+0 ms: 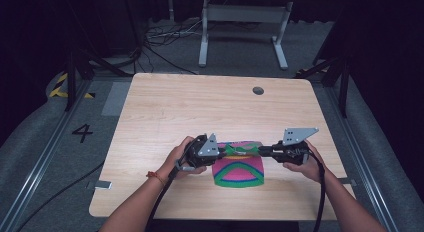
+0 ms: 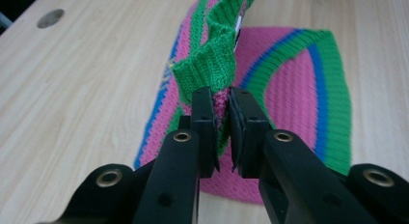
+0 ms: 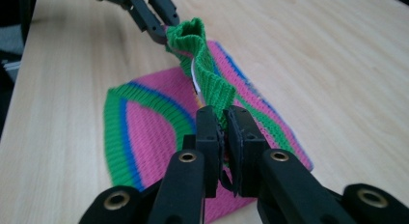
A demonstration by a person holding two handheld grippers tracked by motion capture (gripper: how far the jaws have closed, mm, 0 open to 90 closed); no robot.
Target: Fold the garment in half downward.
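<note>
Near the desk's (image 1: 165, 107) front edge lies one knitted hat (image 1: 239, 172), its far green rim lifted. Each gripper, left (image 1: 223, 151) and right (image 1: 261, 150), is clamped on one end of that rim. Folding seems underway; next, both should carry the rim evenly over the hat.

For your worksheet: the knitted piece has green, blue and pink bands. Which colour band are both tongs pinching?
The green ribbed edge band: the left tongs and right tongs each clamp it, lifting it; the blue and pink bands lie inside it.
</note>
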